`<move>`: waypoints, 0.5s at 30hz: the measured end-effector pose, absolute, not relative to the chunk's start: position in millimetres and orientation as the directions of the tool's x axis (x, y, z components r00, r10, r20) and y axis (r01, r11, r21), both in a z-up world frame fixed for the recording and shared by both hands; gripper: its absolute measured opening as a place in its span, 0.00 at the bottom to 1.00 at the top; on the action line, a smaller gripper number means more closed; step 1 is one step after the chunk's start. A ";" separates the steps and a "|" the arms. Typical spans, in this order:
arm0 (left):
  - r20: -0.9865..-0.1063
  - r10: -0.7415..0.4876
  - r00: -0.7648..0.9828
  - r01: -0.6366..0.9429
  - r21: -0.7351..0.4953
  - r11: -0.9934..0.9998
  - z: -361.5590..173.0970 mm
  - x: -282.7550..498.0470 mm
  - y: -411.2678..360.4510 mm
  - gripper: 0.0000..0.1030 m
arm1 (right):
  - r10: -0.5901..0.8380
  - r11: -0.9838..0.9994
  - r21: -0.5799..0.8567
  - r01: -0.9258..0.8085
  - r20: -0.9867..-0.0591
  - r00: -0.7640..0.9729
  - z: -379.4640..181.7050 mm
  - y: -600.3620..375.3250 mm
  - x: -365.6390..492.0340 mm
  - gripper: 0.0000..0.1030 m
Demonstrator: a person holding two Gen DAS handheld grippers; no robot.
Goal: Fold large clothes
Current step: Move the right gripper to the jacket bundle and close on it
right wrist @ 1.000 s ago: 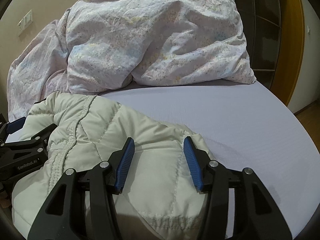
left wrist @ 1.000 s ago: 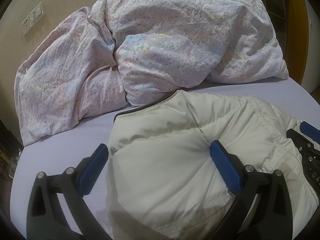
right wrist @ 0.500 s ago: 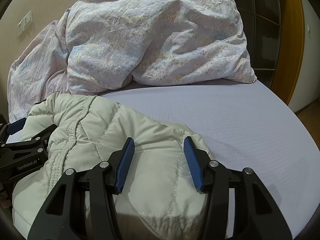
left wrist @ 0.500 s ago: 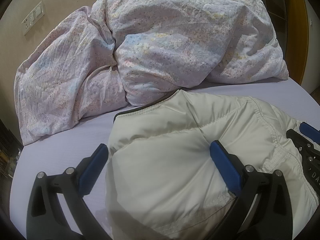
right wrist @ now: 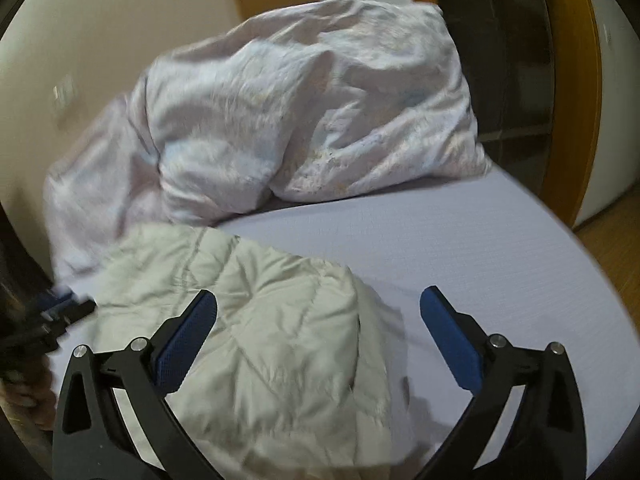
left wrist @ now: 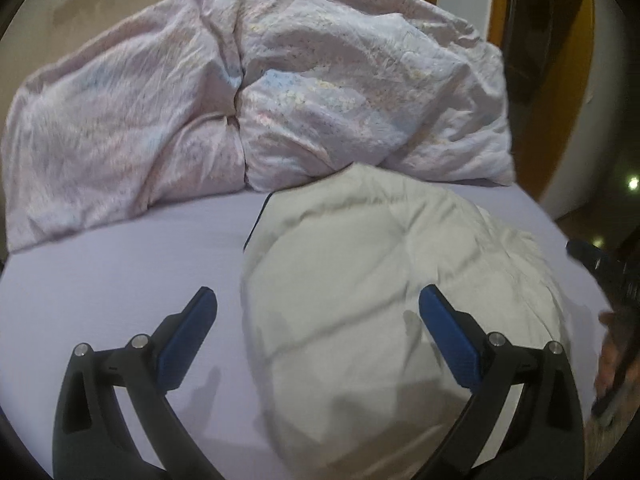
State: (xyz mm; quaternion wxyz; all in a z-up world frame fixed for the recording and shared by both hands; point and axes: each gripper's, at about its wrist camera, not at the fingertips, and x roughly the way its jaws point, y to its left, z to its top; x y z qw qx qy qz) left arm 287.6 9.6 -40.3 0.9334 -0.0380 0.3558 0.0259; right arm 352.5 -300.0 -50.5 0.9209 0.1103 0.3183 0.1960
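A cream quilted puffer jacket (left wrist: 380, 280) lies bundled on the lavender bed sheet (left wrist: 100, 280). My left gripper (left wrist: 316, 320) hovers above the jacket's left edge, open wide, its blue pads clear of the fabric. In the right wrist view the jacket (right wrist: 260, 320) lies under my right gripper (right wrist: 318, 328), whose jaws are opening wide and no longer press on it. The right gripper (left wrist: 600, 268) shows at the right edge of the left wrist view with a hand (left wrist: 616, 360) behind it. The left gripper (right wrist: 60, 312) shows at the left edge of the right wrist view.
A crumpled floral duvet (left wrist: 280, 100) is heaped across the back of the bed, touching the jacket's far end. A wooden door frame (right wrist: 576, 100) and dark shelving stand at the right. The bed's right edge (right wrist: 600, 280) drops to a wooden floor.
Both grippers have drawn back and upward from the jacket. The right jaws, which were closed on the jacket's fabric, have spread wide and let go. The left pads have come clear of it.
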 end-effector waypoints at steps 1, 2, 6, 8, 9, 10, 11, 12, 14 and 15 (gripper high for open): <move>-0.670 0.006 0.742 -0.068 -0.067 0.995 -40.2 282.9 14.2 0.98 | 0.466 0.880 0.375 -0.293 -0.559 0.685 -51.5 -309.1 354.2 0.99; -0.679 -0.012 0.734 -0.064 -0.086 0.994 -41.2 276.8 20.6 0.98 | 0.494 0.864 0.409 -0.293 -0.577 0.651 -53.7 -314.9 357.4 0.99; -0.724 -0.106 0.682 -0.050 -0.191 0.980 -50.9 267.3 39.5 0.98 | 0.581 0.808 0.525 -0.266 -0.641 0.501 -76.0 -331.0 368.1 0.99; -0.735 -0.141 0.663 -0.042 -0.225 0.973 -56.5 266.8 42.8 0.98 | 0.616 0.783 0.573 -0.241 -0.662 0.427 -92.6 -332.5 373.2 0.99; -0.741 -0.153 0.654 -0.039 -0.236 0.971 -60.1 267.3 43.0 0.98 | 0.625 0.776 0.586 -0.233 -0.666 0.407 -98.4 -334.0 373.4 0.99; -0.746 -0.162 0.646 -0.038 -0.243 0.969 -63.3 268.3 43.6 0.98 | 0.645 0.761 0.609 -0.224 -0.670 0.368 -107.1 -332.5 376.4 0.99; -0.751 -0.174 0.637 -0.035 -0.254 0.967 -66.7 269.3 43.9 0.98 | 0.658 0.750 0.625 -0.219 -0.669 0.345 -111.7 -332.0 378.1 0.99; -0.753 -0.189 0.630 -0.032 -0.269 0.963 -69.9 270.0 44.1 0.98 | 0.675 0.735 0.646 -0.206 -0.665 0.321 -117.9 -330.8 380.1 0.99; -0.752 -0.222 0.621 -0.031 -0.306 0.951 -74.9 271.8 46.1 0.98 | 0.721 0.690 0.697 -0.197 -0.635 0.277 -126.8 -327.5 383.4 0.99; -0.749 -0.242 0.616 -0.030 -0.330 0.944 -76.7 273.1 47.2 0.98 | 0.733 0.677 0.709 -0.196 -0.626 0.264 -128.5 -327.2 385.4 0.99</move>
